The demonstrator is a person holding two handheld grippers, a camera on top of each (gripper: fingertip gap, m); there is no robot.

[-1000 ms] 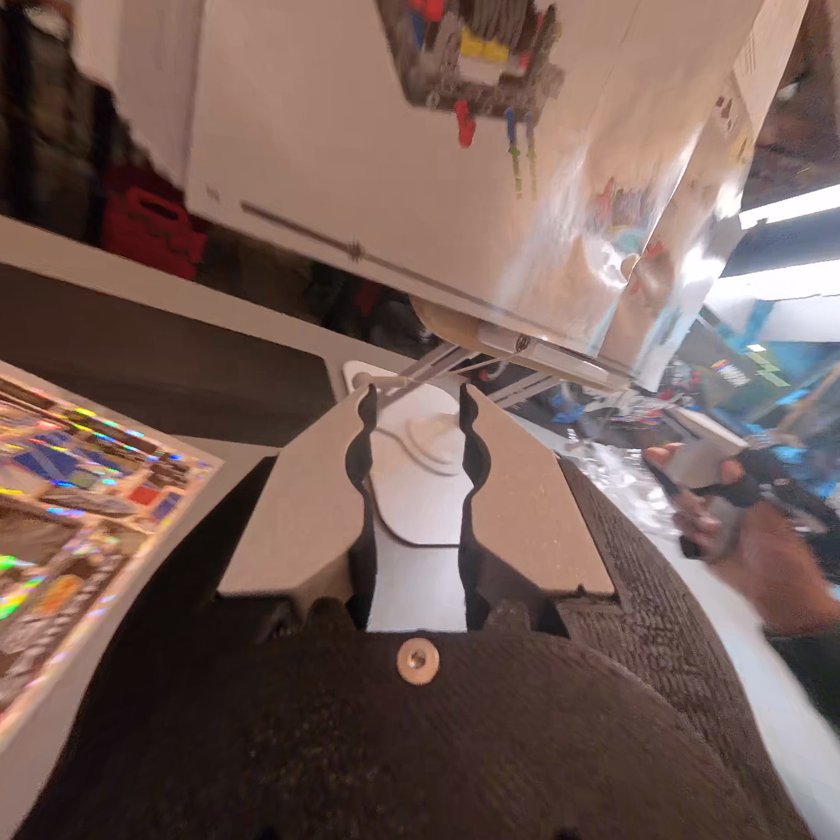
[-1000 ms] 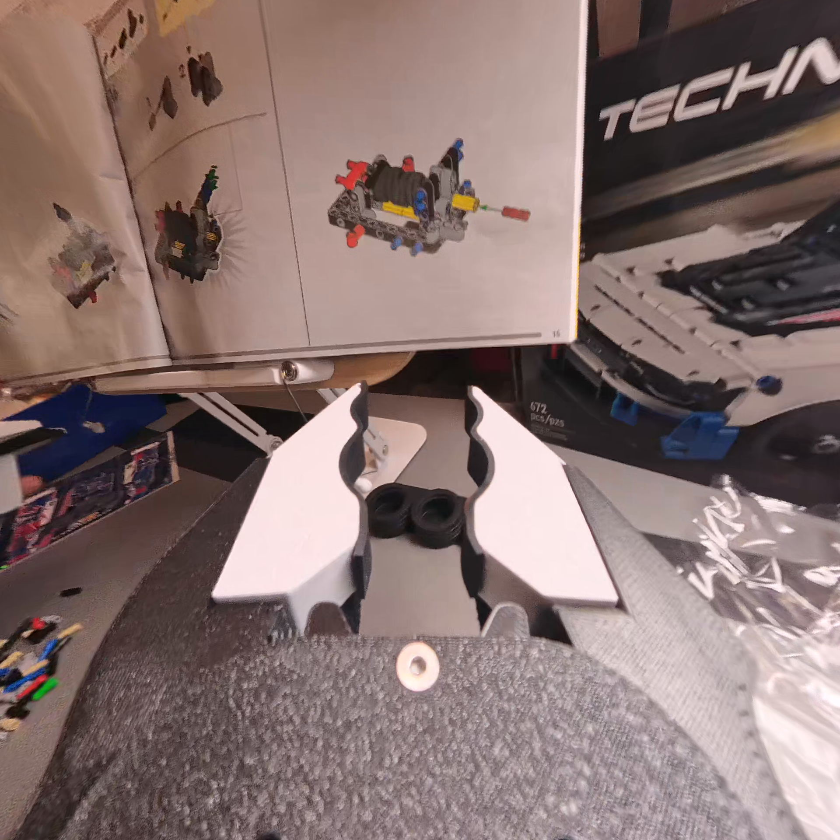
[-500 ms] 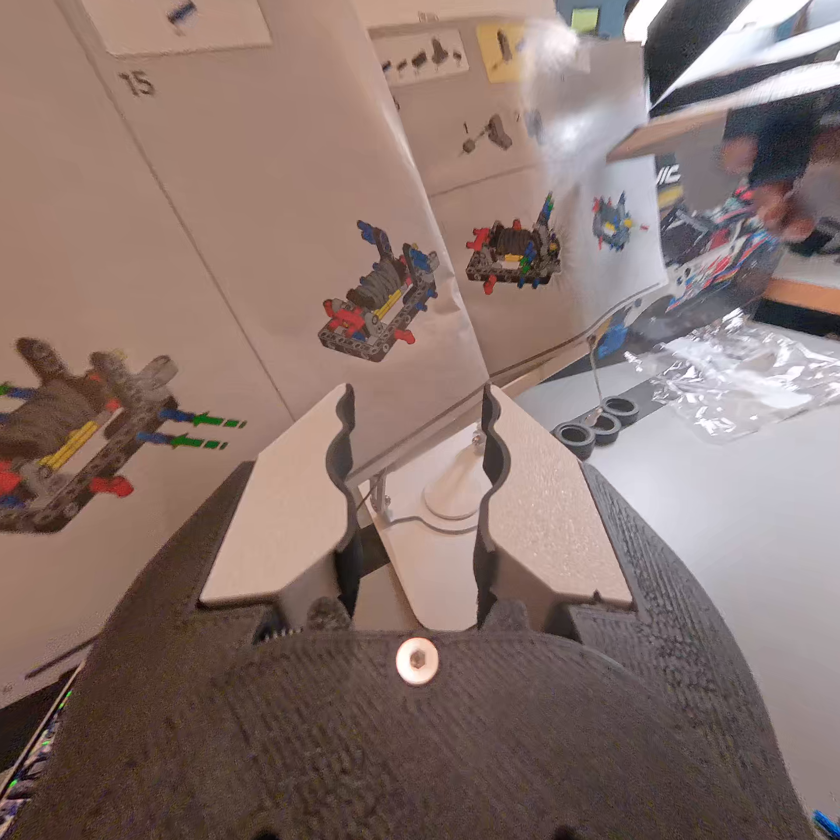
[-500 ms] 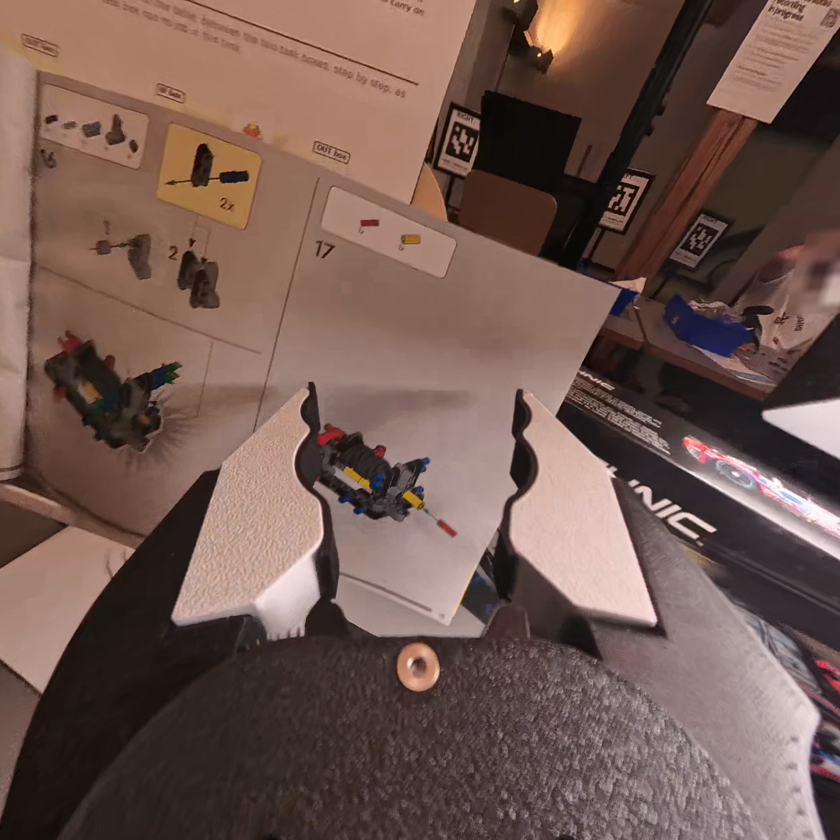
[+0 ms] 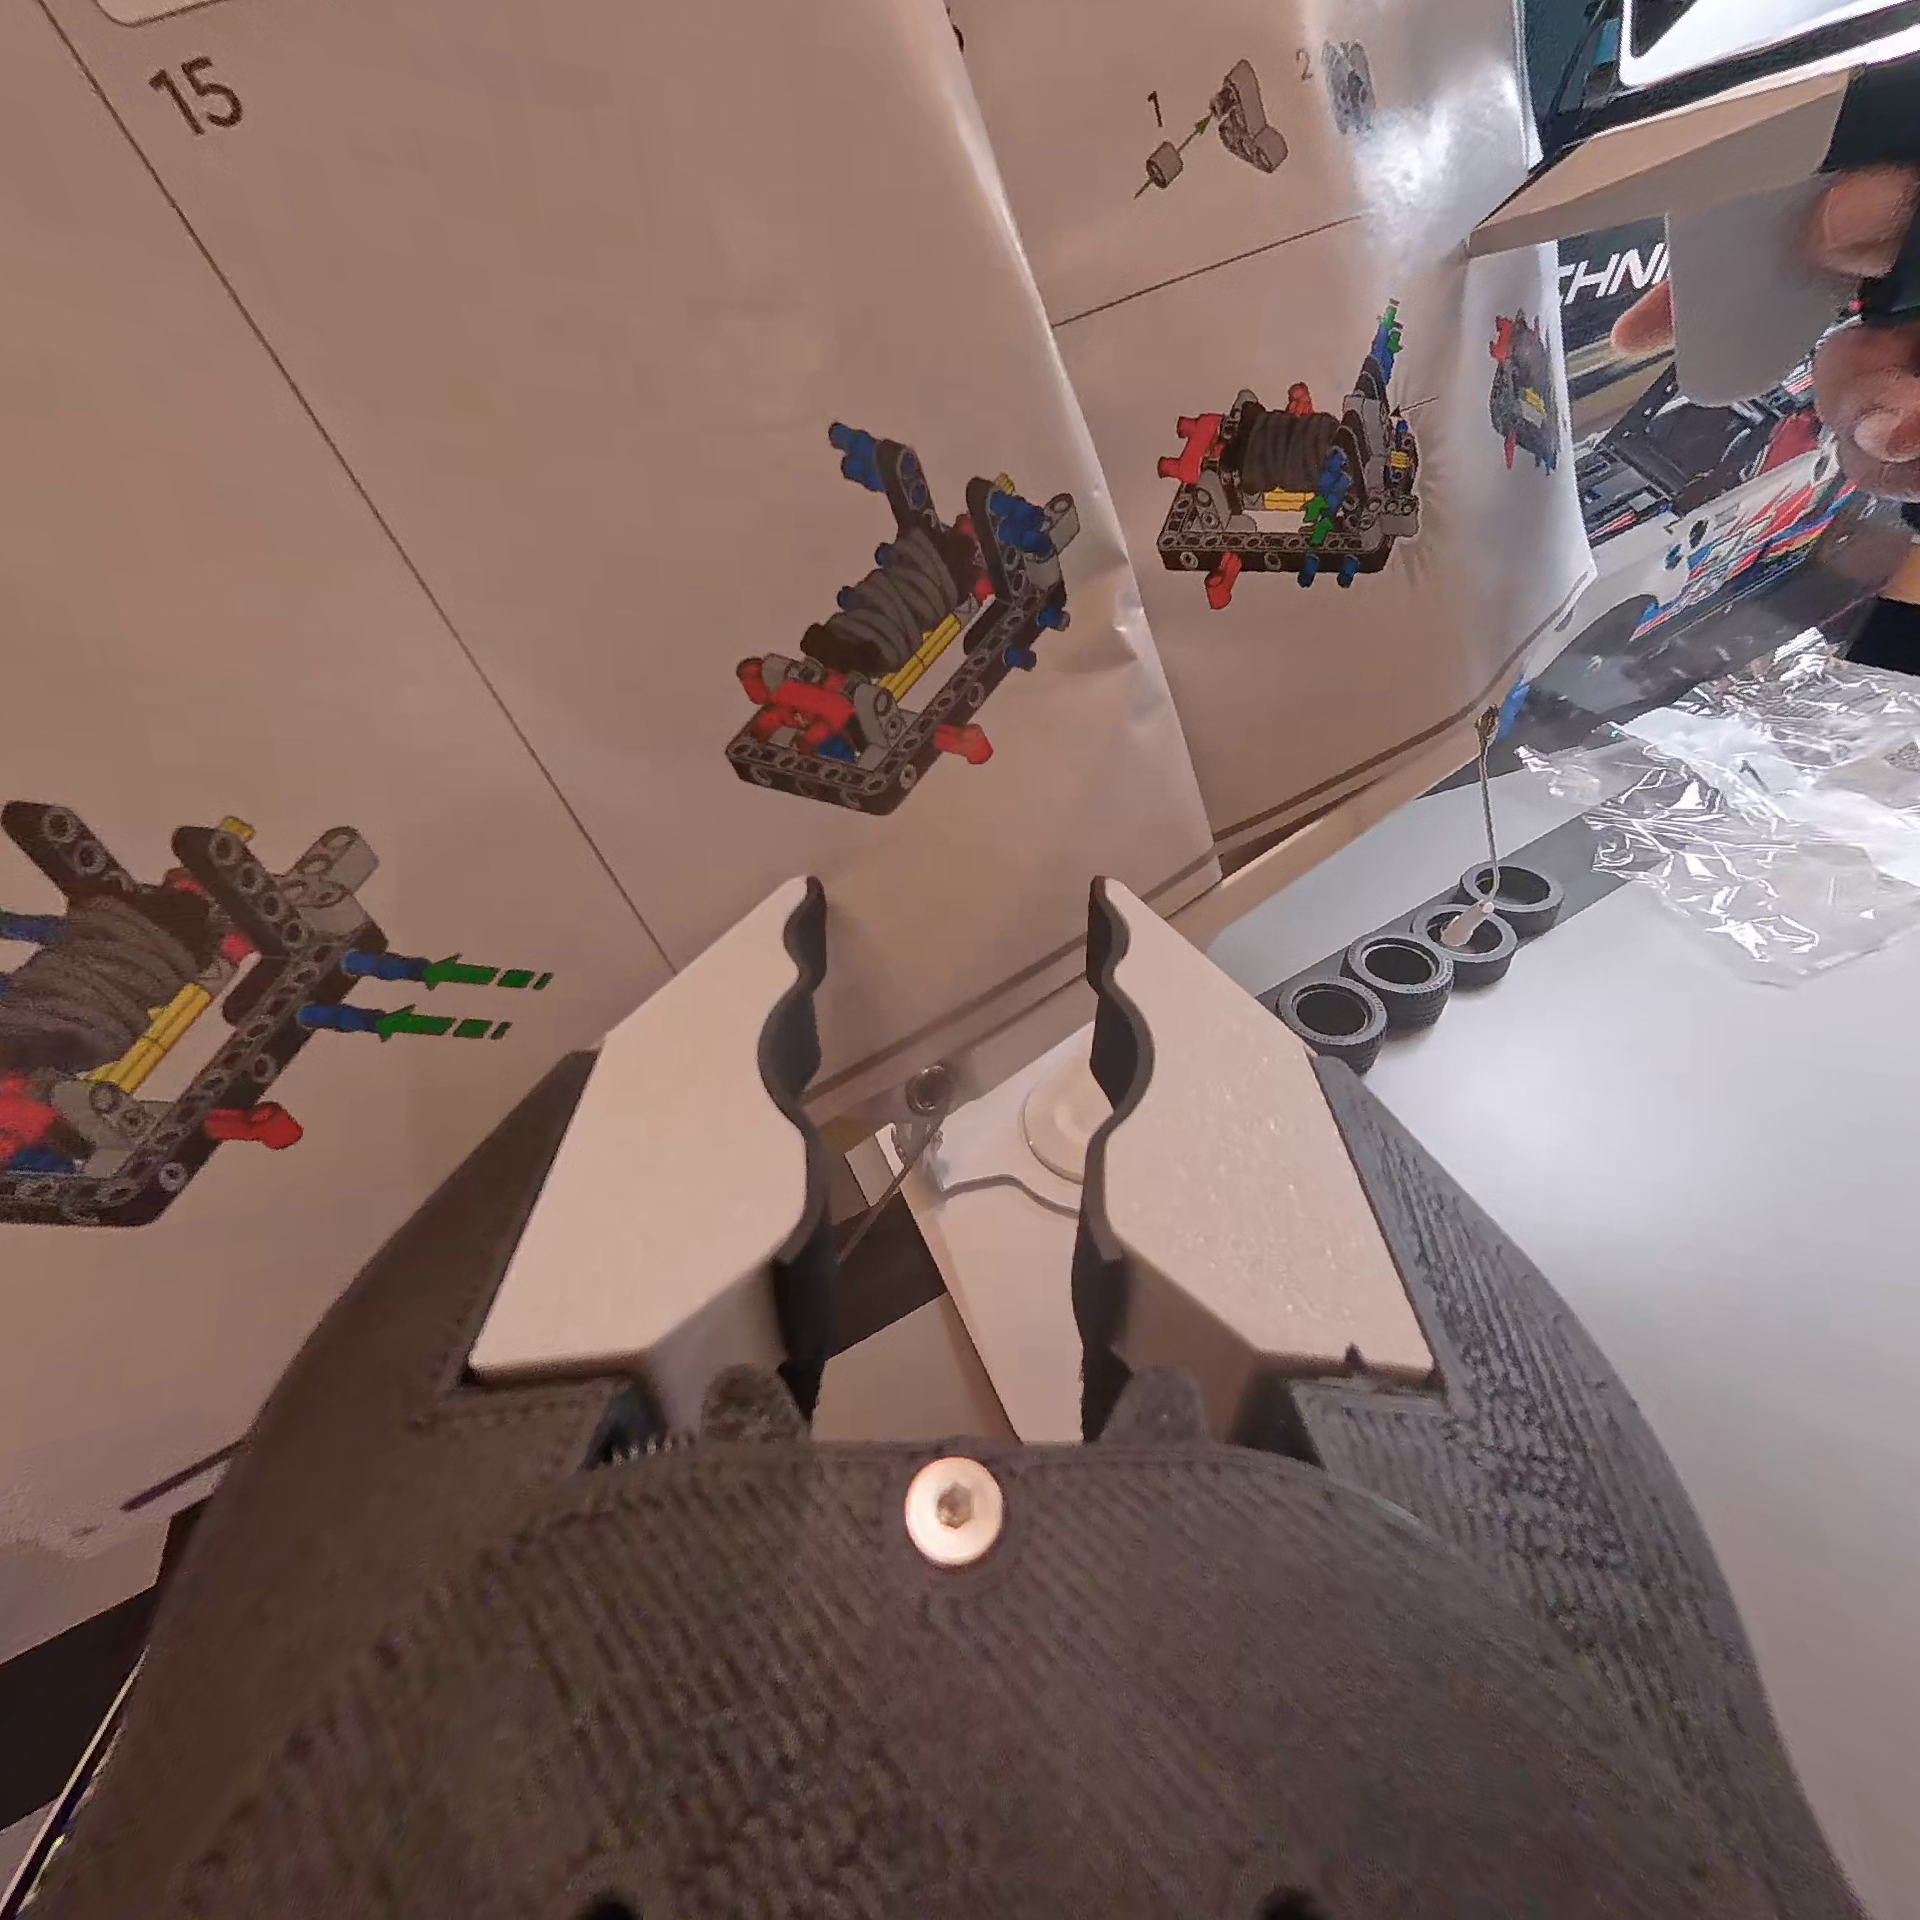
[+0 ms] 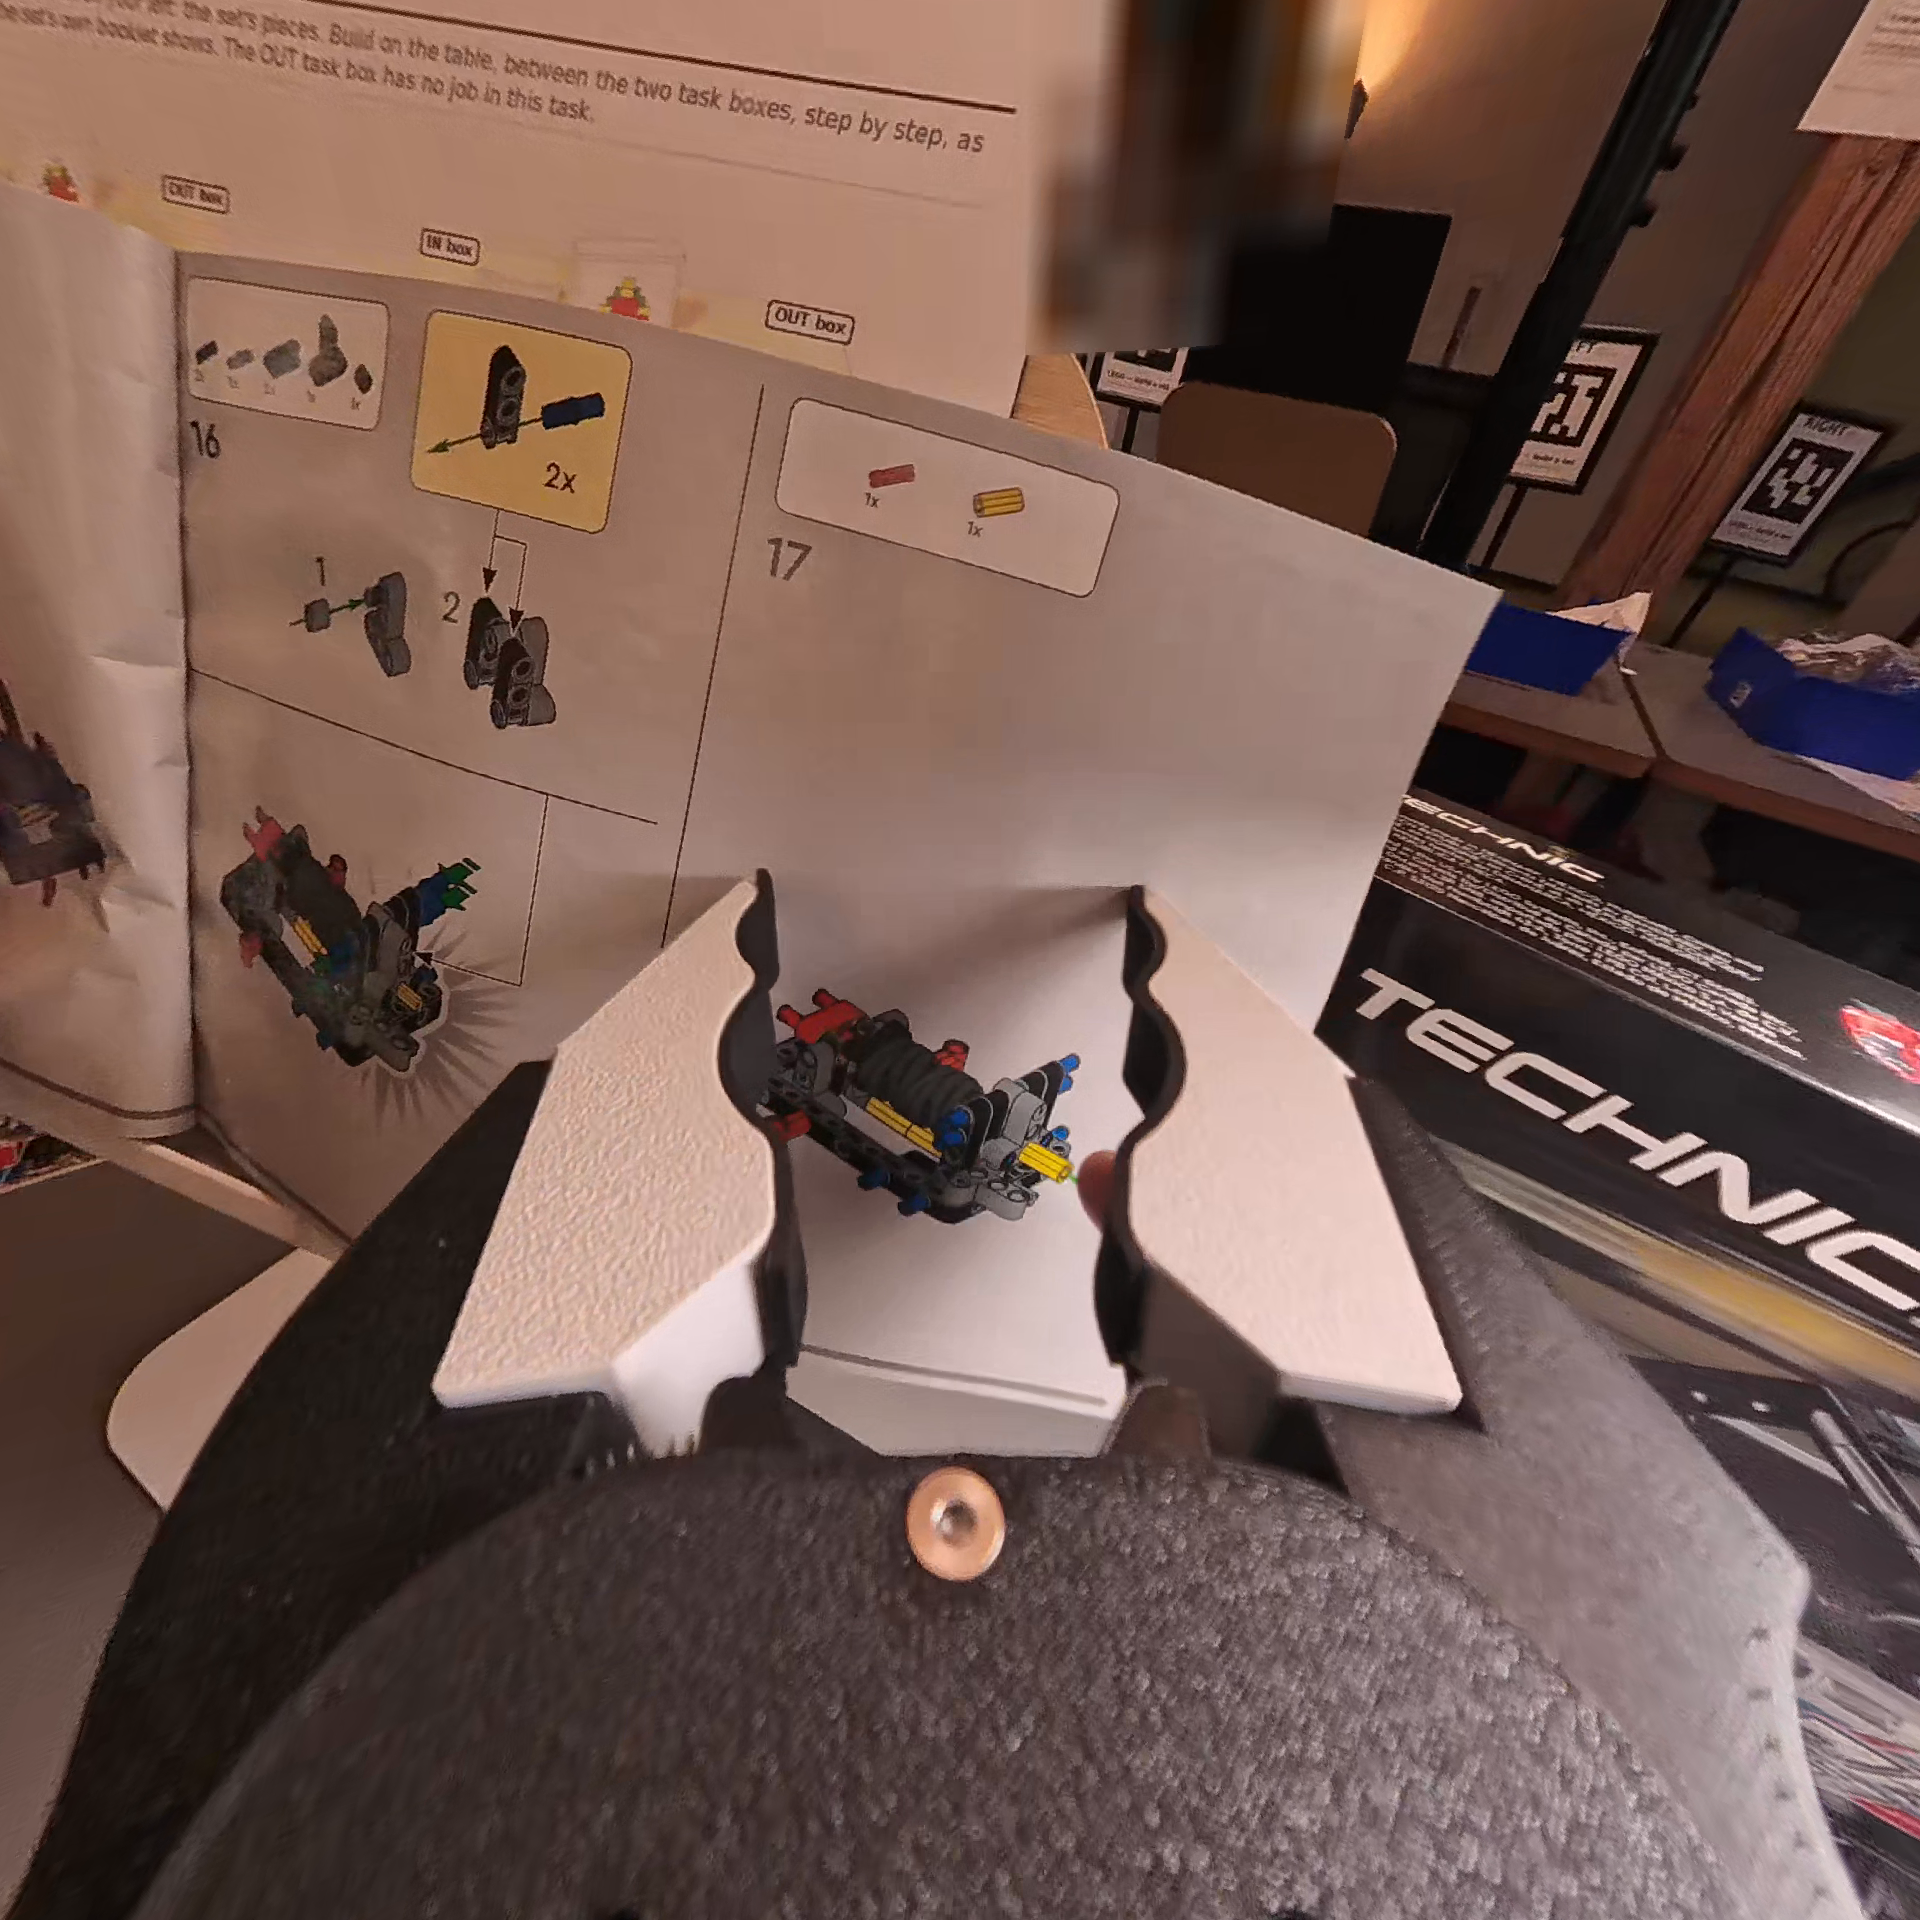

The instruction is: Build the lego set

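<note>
The open instruction booklet stands on a white stand and fills most of the left wrist view. My left gripper is open and empty, close in front of the booklet's lower edge. Several black tyres sit in a row on the table to its right. My right gripper is open and empty. It faces the booklet's right-hand page, and the page's lower part shows between the jaws. I cannot tell whether the fingers touch the paper. My right gripper, held by a hand, also shows in the left wrist view.
The black set box lies right of the booklet. Crumpled clear plastic bags lie on the table beyond the tyres. The stand's white base sits lower left. A printed sheet stands behind the booklet. Blue boxes sit on a far table.
My right gripper rose from the tyres to the booklet page and opened wider. My left gripper swung from under the booklet to face its pages and opened wider.
</note>
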